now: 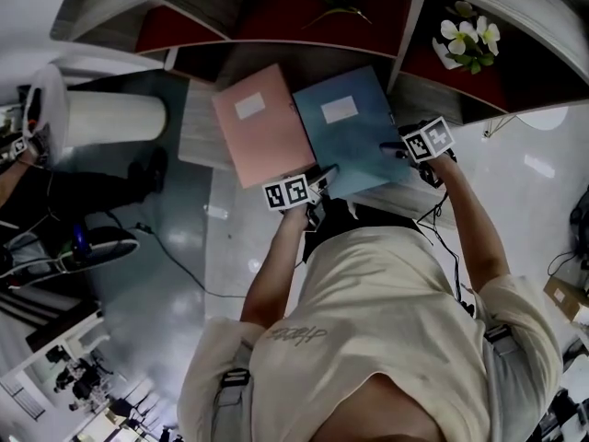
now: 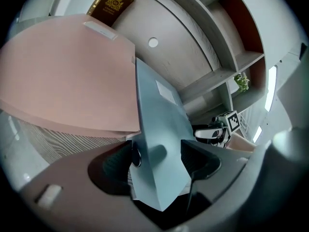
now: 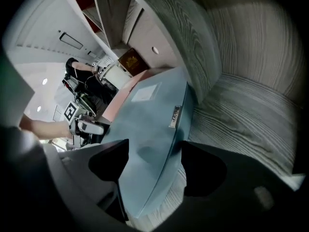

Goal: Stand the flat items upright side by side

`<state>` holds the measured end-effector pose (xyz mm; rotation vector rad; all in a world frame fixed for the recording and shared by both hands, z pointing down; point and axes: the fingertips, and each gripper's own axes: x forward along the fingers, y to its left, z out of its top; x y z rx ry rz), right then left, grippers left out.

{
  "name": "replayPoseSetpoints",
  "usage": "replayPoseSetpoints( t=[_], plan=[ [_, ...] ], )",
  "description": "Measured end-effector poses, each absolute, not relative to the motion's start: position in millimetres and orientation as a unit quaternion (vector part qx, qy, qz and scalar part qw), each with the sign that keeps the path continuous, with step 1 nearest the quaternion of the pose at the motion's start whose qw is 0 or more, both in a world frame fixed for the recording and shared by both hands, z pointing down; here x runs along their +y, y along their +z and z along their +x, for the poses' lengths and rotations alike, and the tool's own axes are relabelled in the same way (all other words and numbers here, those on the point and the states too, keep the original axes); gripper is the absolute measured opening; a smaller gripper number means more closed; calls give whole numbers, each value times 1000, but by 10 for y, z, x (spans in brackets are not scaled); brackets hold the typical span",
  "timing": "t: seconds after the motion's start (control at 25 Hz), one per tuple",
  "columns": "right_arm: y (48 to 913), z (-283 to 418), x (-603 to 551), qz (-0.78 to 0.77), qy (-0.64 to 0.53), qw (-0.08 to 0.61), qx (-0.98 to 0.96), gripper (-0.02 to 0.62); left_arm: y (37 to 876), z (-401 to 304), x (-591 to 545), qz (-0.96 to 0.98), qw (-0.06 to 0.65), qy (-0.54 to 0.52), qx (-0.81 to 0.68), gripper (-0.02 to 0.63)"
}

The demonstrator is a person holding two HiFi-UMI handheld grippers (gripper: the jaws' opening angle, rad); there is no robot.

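Bends forward in a cream shirt (image 1: 386,320), nearest of all, both arms stretched toward the far side. Holds the left gripper (image 2: 157,154) at the near left corner of the blue folder (image 1: 354,122): jaws spread, that corner between them, open space on the right side, no pinch. Holds the right gripper (image 3: 154,161) at the same folder's near right edge: jaws spread wide, the spine edge with its small label slot between them, clear of the right jaw, no squeeze there either.

Blue folder on a grey wood-grain shelf board (image 3: 231,124), broad face toward the head camera, white label at the far end; flat or slightly tipped, cannot tell. Just left of it, edges meeting, a pink folder (image 1: 260,122) with a white label of its own, broad face likewise toward the head camera.

Farther left, well apart, a white cylinder (image 1: 115,118). Beyond the pink folder, a dark booklet (image 2: 112,6) with a gold crest. Farthest, red-backed shelf compartments (image 1: 276,17), with white flowers (image 1: 469,37) in the right one.
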<state>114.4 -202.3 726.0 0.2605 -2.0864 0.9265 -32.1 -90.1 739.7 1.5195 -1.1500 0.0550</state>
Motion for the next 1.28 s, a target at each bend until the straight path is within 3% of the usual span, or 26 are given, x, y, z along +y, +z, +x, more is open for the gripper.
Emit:
replayPoseSetpoints(
  t=[0.28,0.72,1.28],
  plan=[
    [7466,1072,-2053,68,373,442,-813,380,7500,-310,-950,647,581,41,-492,345],
    [7381,1153,-1864,68,366,404,-835,356,7455,-236,-772,673,548,96,-487,302],
    [6975,1180,-1687,76,213,358,-906,345,6965,-188,-605,735,414,184,-505,280]
  ],
)
